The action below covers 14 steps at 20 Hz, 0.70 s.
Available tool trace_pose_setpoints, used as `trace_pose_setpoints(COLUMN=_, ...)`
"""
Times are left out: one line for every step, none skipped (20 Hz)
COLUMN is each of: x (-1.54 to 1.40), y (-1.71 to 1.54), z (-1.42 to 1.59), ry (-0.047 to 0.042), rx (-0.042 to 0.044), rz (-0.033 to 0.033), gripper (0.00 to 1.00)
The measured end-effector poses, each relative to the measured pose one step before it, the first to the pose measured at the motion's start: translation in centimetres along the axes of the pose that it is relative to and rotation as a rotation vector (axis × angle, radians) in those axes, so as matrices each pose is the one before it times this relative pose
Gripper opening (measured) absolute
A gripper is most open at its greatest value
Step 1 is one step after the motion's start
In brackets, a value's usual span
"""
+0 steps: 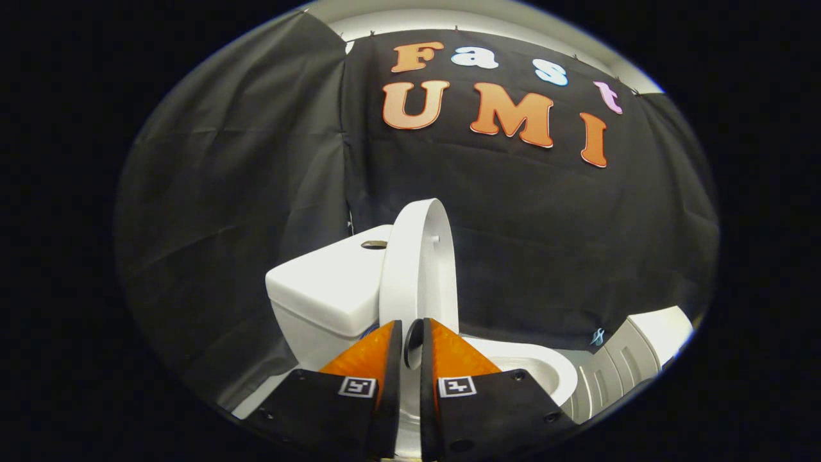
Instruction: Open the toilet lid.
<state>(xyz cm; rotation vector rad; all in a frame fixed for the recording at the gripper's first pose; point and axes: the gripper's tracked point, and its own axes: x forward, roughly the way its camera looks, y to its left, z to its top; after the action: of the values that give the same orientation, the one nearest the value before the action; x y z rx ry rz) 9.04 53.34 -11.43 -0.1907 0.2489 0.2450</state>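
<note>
I see the toilet lid point(417, 269) standing upright against the tank point(327, 289); my claw point(411, 337) is nearly closed, its fingers pinching the lid's lower edge, bowl point(545, 372) beyond.

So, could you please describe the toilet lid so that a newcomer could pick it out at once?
Start at the white toilet against the black cloth wall, with its boxy tank. The toilet lid is the thin white oval standing nearly upright, edge-on, beside the tank. The claw has its fingers close together around the lid's lower edge; unlike tank and bowl, it is flat.
</note>
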Motion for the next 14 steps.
trace_pose_setpoints(x=-0.223, y=-0.342, z=0.734, ry=-0.01440, rx=0.01514, rz=0.00354, gripper=0.28)
trace_pose_setpoints(x=-0.425, y=-0.179, z=0.622, ry=-0.01656, rx=0.01182, rz=0.01274, gripper=0.33)
trace_pose_setpoints(x=-0.477, y=0.111, z=0.624, ry=-0.01678, rx=0.01427, rz=0.02463, gripper=0.45)
trace_pose_setpoints(x=-0.426, y=0.139, z=0.638, ry=-0.01183, rx=0.01699, rz=0.02889, gripper=0.51)
trace_pose_setpoints(x=-0.347, y=-0.147, z=0.688, ry=-0.00959, rx=0.02609, rz=0.01915, gripper=0.62)
trace_pose_setpoints(x=-0.386, y=-0.613, z=0.701, ry=-0.00940, rx=0.02840, rz=0.00988, gripper=0.68)
trace_pose_setpoints(x=-0.542, y=-0.699, z=0.914, ry=-0.01208, rx=0.02715, rz=0.00752, gripper=0.78)
trace_pose_setpoints(x=-0.441, y=-0.829, z=1.267, ry=-0.02112, rx=0.02622, rz=0.00124, gripper=0.80)
trace_pose_setpoints(x=-0.491, y=-1.051, z=1.497, ry=-0.02851, rx=0.02233, rz=-0.00276, gripper=0.80)
trace_pose_setpoints(x=-0.725, y=-1.080, z=1.677, ry=-0.03249, rx=0.01545, rz=-0.00183, gripper=0.81)
trace_pose_setpoints(x=-0.720, y=-1.217, z=1.572, ry=-0.03367, rx=0.00584, rz=-0.00377, gripper=0.81)
trace_pose_setpoints(x=-0.589, y=-1.478, z=1.564, ry=-0.03120, rx=-0.00371, rz=-0.00771, gripper=0.81)
trace_pose_setpoints(x=-0.716, y=-1.789, z=1.516, ry=-0.02842, rx=-0.01039, rz=-0.01062, gripper=0.81)
trace_pose_setpoints(x=-0.568, y=-1.912, z=1.276, ry=-0.02279, rx=-0.01518, rz=-0.01533, gripper=0.81)
